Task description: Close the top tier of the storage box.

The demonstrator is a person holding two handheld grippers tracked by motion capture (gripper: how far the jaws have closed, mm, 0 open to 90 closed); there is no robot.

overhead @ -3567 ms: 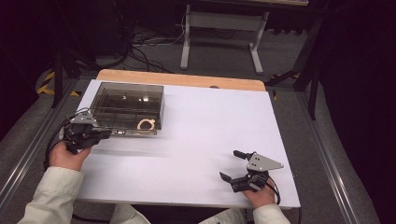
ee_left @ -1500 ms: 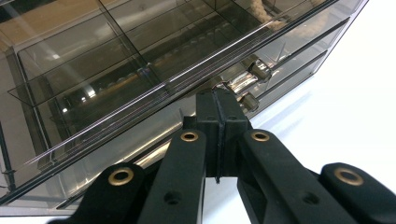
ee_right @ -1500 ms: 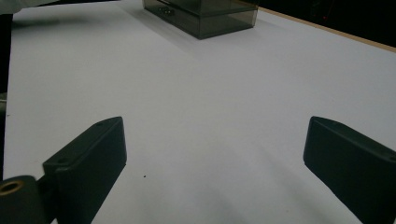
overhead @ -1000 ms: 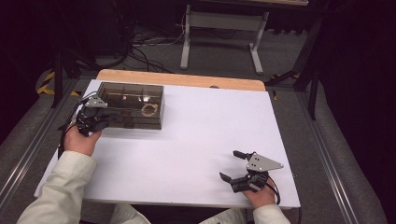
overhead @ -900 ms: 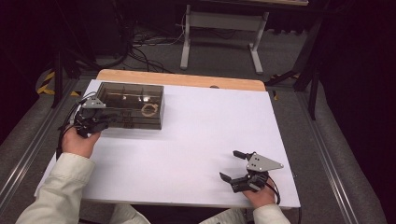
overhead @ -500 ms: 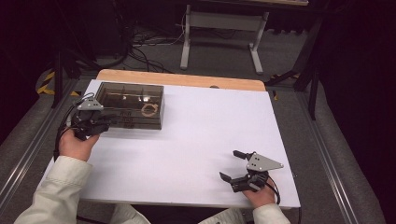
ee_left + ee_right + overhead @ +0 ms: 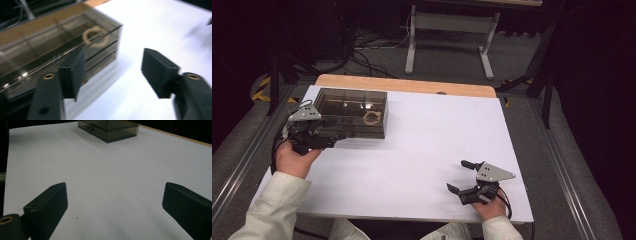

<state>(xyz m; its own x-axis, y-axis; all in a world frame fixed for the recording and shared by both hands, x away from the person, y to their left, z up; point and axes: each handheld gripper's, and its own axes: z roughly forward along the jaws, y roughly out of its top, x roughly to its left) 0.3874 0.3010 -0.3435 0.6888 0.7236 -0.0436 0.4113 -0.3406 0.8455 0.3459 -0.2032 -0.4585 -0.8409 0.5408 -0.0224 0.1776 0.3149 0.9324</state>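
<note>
Smoked clear compartment box [image 7: 353, 111] sits on the white worktop [image 7: 422, 145] near its far left corner, lid down, dividers visible through the top. A tan ring [image 7: 372, 117] lies inside the box, in the compartment at its near right corner; in the left gripper view the ring [image 7: 96, 37] shows through the lid close to the box [image 7: 52, 52] corner.

Left gripper [image 7: 332, 136] is held by the left hand [image 7: 294, 159] near the left edge, at the near left end of the box, pointing along the box's near wall. Jaws have just been opening; they stand apart with nothing between them. In the left gripper view [image 7: 112, 72] one jaw is right in front of the box's side wall; contact cannot be told through the blur. The other jaw is over bare worktop.

Right gripper [image 7: 458, 176] rests at the near right corner of the worktop in the right hand [image 7: 489, 207], well apart from the box. Jaws wide apart, empty, bare worktop between them in the right gripper view [image 7: 113, 202].
</note>
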